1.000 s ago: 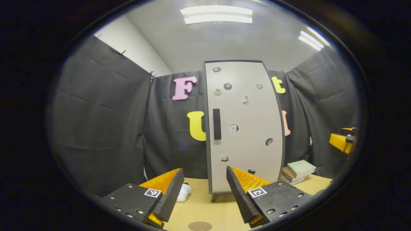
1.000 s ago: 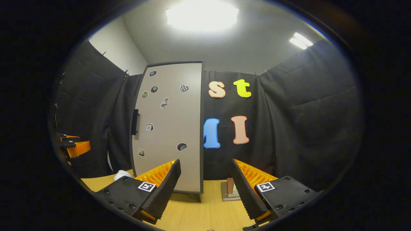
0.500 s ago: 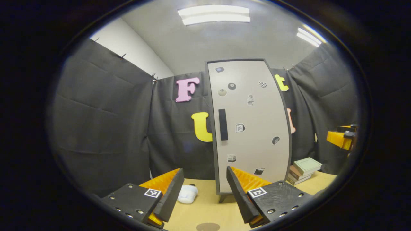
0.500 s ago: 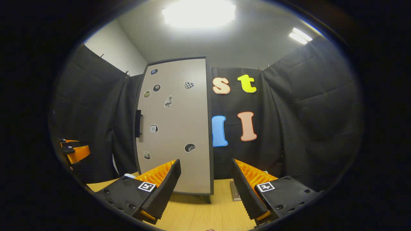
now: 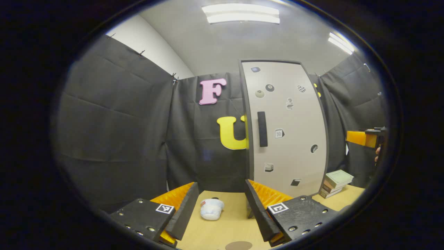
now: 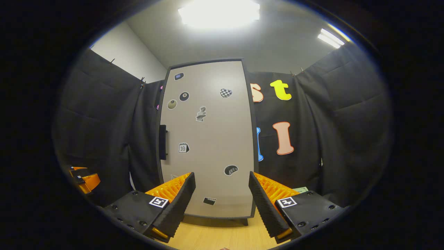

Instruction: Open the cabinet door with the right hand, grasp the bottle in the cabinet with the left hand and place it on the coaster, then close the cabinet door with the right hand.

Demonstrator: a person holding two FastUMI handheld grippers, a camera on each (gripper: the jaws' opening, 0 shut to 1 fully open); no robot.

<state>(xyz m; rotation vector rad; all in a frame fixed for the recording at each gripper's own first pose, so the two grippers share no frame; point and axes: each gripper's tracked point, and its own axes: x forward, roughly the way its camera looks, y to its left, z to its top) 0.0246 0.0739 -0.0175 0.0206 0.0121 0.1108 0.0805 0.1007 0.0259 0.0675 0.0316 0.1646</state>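
The tall beige cabinet (image 5: pixel 288 139) stands shut at the back of the wooden table, stickers on its door (image 6: pixel 208 139). Its dark vertical handle (image 5: pixel 262 129) sits at the door's left edge (image 6: pixel 162 142). The bottle is hidden behind the door. A round brown coaster (image 5: pixel 238 246) lies on the table just under my left gripper (image 5: pixel 220 185), which is open and holds nothing. My right gripper (image 6: pixel 222 175) is open and empty too, facing the lower door from a short distance; it also appears at the far right of the left gripper view (image 5: pixel 363 138).
A small white soft object (image 5: pixel 211 209) lies on the table (image 5: pixel 222 229) left of the cabinet's foot. A stack of books (image 5: pixel 335 182) sits right of the cabinet. The left gripper (image 6: pixel 85 178) hangs at the left edge of the right gripper view.
The right gripper has come closer to the cabinet, whose door now looms larger and more central. In the left gripper view the cabinet has slid to the right. Both grippers stay open.
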